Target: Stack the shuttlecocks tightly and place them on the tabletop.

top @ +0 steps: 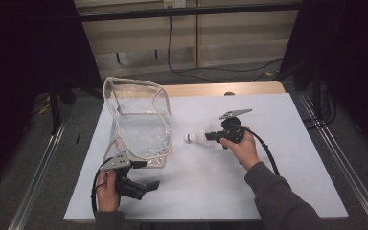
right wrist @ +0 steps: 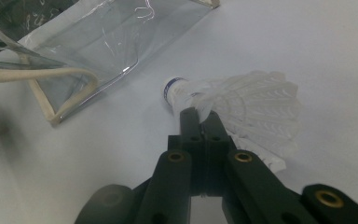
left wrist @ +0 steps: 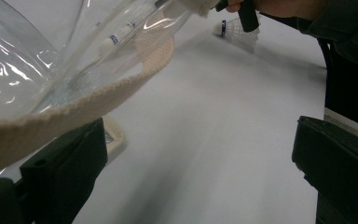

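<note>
On table, right gripper (right wrist: 198, 114) clamped onto shuttlecock (right wrist: 247, 109) feathers.

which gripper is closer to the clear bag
Left. The left gripper is right at the near corner of the clear bag, its jaws open beside the bag's cloth edging. The right gripper is off to the bag's right, shut on a shuttlecock.

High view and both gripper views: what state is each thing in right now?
Clear bag: mouth open, upright on the table.
Shuttlecock: clamped at its feathers, cork toward the bag.
Right hand-held gripper: shut on the shuttlecock.
Left hand-held gripper: jaws open, at the bag's rim.
</note>
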### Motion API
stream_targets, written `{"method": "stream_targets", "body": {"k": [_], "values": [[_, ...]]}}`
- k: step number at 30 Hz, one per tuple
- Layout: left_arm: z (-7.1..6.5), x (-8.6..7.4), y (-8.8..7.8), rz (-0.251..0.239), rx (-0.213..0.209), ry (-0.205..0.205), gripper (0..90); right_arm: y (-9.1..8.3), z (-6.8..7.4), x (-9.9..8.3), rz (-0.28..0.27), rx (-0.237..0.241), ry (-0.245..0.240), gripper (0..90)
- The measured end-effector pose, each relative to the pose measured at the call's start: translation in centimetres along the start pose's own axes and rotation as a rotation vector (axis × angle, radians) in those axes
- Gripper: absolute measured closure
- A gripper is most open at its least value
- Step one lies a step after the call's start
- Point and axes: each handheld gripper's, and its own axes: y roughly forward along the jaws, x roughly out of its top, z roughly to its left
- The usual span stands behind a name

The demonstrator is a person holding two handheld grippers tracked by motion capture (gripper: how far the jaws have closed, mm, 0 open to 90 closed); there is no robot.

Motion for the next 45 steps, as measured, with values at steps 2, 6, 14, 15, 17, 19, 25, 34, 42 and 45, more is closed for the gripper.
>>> {"method": "stream_targets", "body": {"k": [2,6,14,15,17,19,25,34,42,45], "values": [[0.0,0.0,0.0,0.001,0.002,0.0,3.4,0.0,0.0,0.0,-0.002,0.001,0.001,89.9],[0.0,0.0,0.0,-0.002,-0.001,-0.002,3.4,0.0,0.0,0.0,-0.007,0.0,0.006,89.8],[0.0,0.0,0.0,0.006,0.003,0.0,3.3,0.4,0.1,-0.2,-0.013,0.006,0.01,89.8],[0.0,0.0,0.0,0.006,0.004,0.0,3.3,0.5,0.1,-0.2,-0.012,0.008,0.011,89.8],[0.0,0.0,0.0,0.006,0.003,0.0,3.3,0.5,0.1,-0.2,-0.018,0.009,0.01,89.9],[0.0,0.0,0.0,0.006,0.003,0.0,3.3,0.5,0.2,-0.2,-0.022,0.008,0.01,89.8],[0.0,0.0,0.0,0.007,0.004,0.0,3.3,0.7,0.2,-0.3,-0.029,0.01,0.009,89.8],[0.1,0.0,0.0,0.002,0.003,-0.003,3.4,1.0,0.2,-0.3,-0.043,0.02,0.02,89.9],[0.1,0.0,0.1,0.007,0.004,0.001,3.2,1.1,0.1,-0.4,-0.033,0.012,0.028,88.8],[0.1,0.0,0.0,0.01,0.005,0.002,3.2,1.1,0.0,-0.5,-0.024,0.005,0.03,86.8]]}}
